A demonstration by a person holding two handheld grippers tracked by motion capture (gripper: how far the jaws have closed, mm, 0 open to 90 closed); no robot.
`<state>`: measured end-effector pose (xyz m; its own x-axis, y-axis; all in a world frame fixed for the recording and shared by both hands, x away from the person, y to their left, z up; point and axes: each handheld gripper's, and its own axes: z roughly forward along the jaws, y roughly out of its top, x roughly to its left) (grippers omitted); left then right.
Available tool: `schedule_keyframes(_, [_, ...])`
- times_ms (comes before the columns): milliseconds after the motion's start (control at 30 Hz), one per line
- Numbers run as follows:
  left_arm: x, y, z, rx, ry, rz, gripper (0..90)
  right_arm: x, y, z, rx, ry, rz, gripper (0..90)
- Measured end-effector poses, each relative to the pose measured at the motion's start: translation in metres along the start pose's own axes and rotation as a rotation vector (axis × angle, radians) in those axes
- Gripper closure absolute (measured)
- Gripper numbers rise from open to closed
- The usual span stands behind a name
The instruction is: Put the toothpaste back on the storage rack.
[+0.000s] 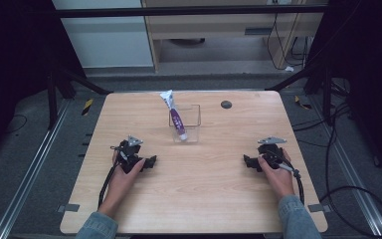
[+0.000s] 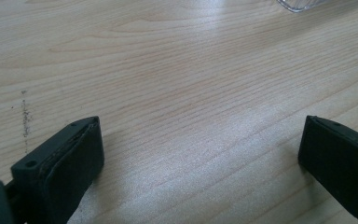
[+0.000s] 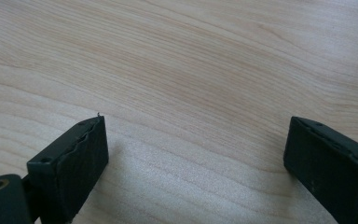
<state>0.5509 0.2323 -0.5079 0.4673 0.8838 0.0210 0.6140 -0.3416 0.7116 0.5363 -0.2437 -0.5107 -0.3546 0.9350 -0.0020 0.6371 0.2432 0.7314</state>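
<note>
Left tongs (image 1: 152, 161) spread wide and empty, resting low on the wooden worktop (image 1: 204, 199), right tongs (image 1: 247, 162) likewise gaping and empty, well apart, white and purple tube (image 1: 174, 116) leaning upright in a clear box (image 1: 191, 124) farther back, between them

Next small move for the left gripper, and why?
Probably ease the left gripper forward toward the tube that leans out of the clear container. Its jaws stand open over bare table, holding nothing, and it sits nearer the tube than the right gripper.
</note>
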Motion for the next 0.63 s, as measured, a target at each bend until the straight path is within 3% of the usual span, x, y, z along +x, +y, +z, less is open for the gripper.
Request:
schedule_keyframes(533, [-0.0001, -0.0001, -0.0001, 0.0, 0.001, 0.0, 0.0, -0.0012, 0.0016, 0.0033, 0.001, -0.011, 0.001, 3.6])
schedule_keyframes(633, [-0.0002, -0.0001, -0.0001, 0.0, 0.001, 0.0, 0.0, -0.0002, 0.0027, 0.0049, 0.012, -0.038, 0.033, 0.3])
